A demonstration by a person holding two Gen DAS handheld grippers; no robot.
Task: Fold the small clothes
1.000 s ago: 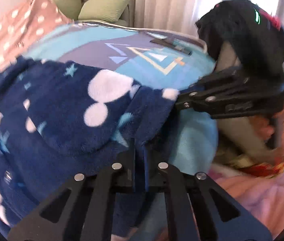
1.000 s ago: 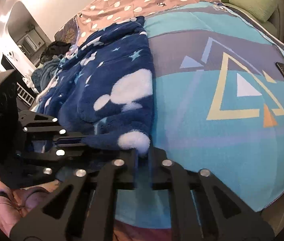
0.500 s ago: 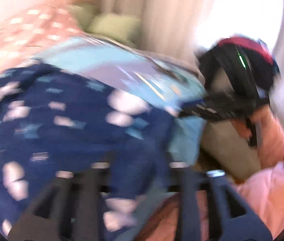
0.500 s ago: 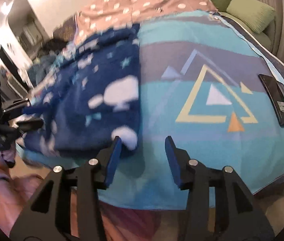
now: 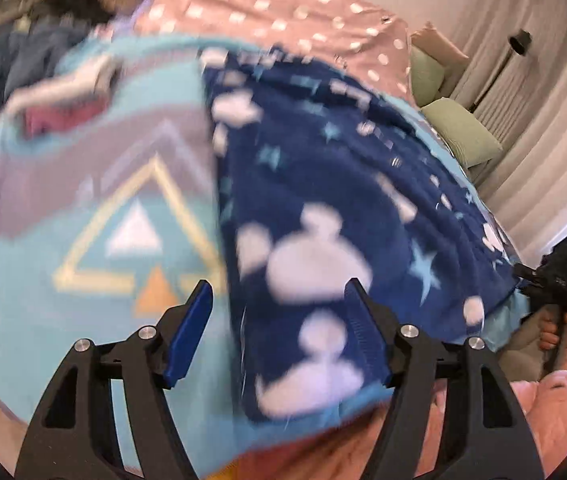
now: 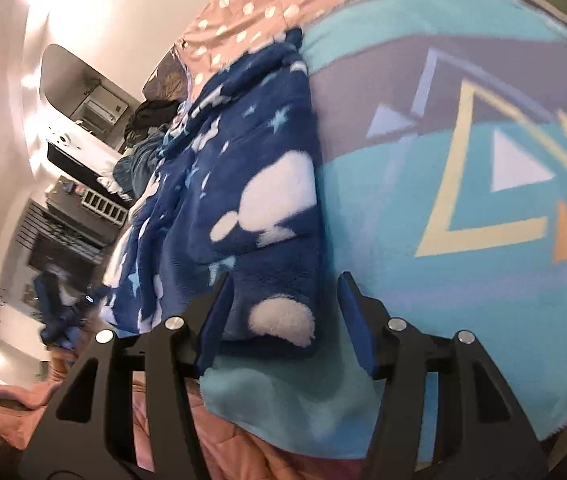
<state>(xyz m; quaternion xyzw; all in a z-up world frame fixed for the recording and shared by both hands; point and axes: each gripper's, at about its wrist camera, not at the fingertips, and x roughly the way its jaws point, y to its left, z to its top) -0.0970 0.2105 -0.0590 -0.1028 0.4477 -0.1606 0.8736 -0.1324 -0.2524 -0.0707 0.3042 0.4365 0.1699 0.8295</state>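
Note:
A navy fleece garment with white clouds and pale stars lies folded on a teal blanket on the bed; it also shows in the right wrist view. My left gripper is open and empty, its jaws spread over the garment's near edge. My right gripper is open and empty, its jaws either side of the garment's near corner. The right gripper also shows far right in the left wrist view. The left wrist view is blurred.
The blanket has a yellow triangle pattern and lies over a pink dotted sheet. Green pillows sit at the bed head by curtains. Dark clothes pile at the far side. A pink quilt hangs below the blanket's edge.
Both grippers opened and let go of the garment's edge. The left gripper swung round to the garment's other side; the right gripper backed off slightly.

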